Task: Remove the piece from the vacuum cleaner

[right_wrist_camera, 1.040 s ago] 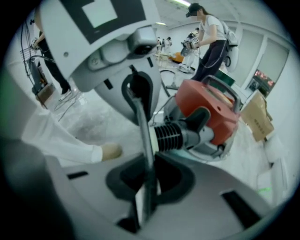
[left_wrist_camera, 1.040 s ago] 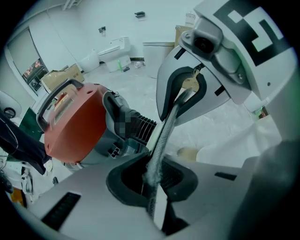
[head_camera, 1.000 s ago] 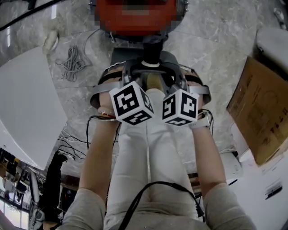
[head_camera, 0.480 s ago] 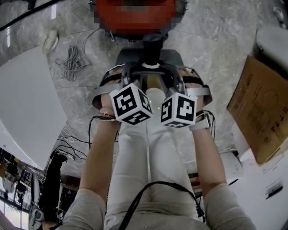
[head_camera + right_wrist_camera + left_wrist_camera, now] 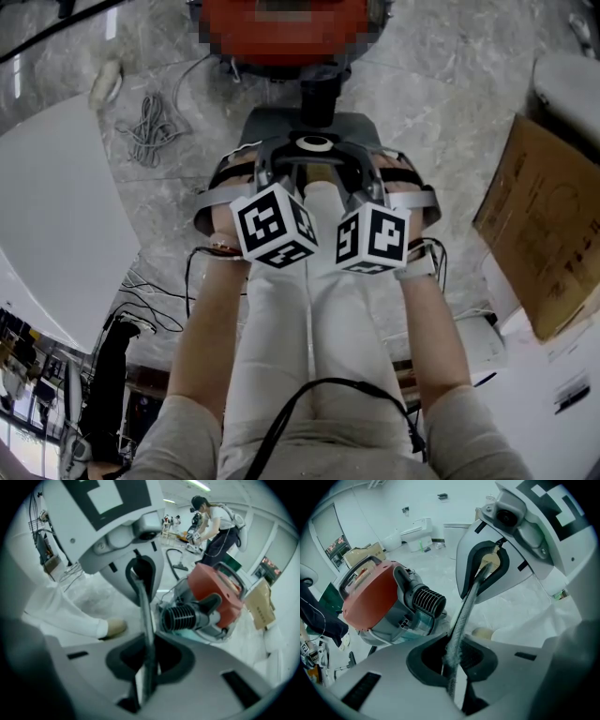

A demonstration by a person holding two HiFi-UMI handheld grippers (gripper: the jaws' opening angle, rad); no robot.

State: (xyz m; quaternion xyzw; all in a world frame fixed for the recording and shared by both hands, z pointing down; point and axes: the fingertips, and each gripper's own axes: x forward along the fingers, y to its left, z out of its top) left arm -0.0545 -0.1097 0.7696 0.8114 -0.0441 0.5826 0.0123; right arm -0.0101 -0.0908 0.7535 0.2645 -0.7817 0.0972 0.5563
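The red vacuum cleaner [image 5: 281, 28] lies on the marble floor ahead of me, its black ribbed port [image 5: 319, 94] pointing my way. A thin grey flat piece [image 5: 314, 124] with a white ring on it hangs between both grippers, just clear of the port. My left gripper [image 5: 265, 173] is shut on the piece's left side, my right gripper [image 5: 367, 178] on its right. In the left gripper view the piece [image 5: 464, 616] shows edge-on, running from my jaws [image 5: 452, 660] to the right gripper [image 5: 487, 564]. The right gripper view mirrors this: piece [image 5: 146, 620], vacuum [image 5: 220, 597].
A white panel [image 5: 56, 216] lies at the left, with a coiled cable [image 5: 145, 131] beside it. A cardboard box [image 5: 539, 225] stands at the right. My own legs and a shoe [image 5: 115, 627] are below the grippers. Another person [image 5: 213, 517] works far behind.
Both grippers and the grey piece have shifted toward me, away from the black port. More of the piece's flat face shows now.
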